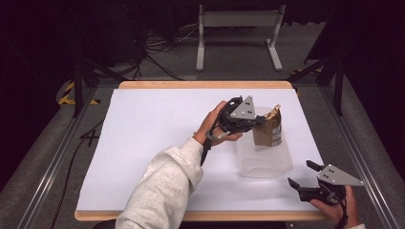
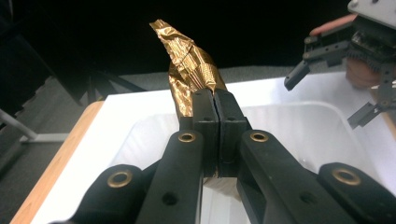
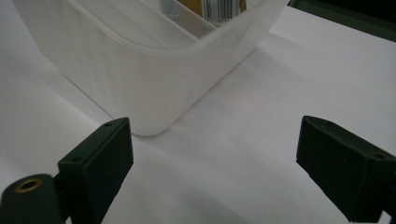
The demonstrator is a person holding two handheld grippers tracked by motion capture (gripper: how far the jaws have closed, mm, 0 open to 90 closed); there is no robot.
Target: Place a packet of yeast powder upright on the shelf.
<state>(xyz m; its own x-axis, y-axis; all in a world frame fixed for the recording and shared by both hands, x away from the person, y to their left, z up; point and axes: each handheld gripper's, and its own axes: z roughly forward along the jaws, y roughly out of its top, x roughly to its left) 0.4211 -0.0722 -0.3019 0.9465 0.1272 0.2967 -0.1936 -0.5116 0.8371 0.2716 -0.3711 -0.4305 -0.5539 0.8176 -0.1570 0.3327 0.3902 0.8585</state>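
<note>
One gold foil bag [image 1: 268, 126] is the thing we work with. It stands upright in the far end of a translucent plastic tub [image 1: 265, 164], its lower part inside the walls and its crumpled top rising above the rim. On the desk [image 1: 157, 138] the tub lies at about four o'clock from the middle.

Our left tongs [image 1: 258, 122] come to the bag from its nine o'clock side and are closed on the upper part of it. In the left gripper view the two black jaws meet with the foil pinched between them, and the twisted top of the bag [image 2: 189, 65] stands up just behind the left tongs [image 2: 215, 100].

Our right tongs [image 1: 301, 174] rest near the five o'clock corner of the desk, just beside the near end of the tub and apart from it. Their jaws stand wide and hold nothing. In the right gripper view the rounded corner of the tub [image 3: 154, 84] is in front of them.

We judge that placing the bag in the tub is almost finished. What is left, we think, is to settle it on the bottom and to let the foil go. We cannot tell if the bag already touches the bottom.
</note>
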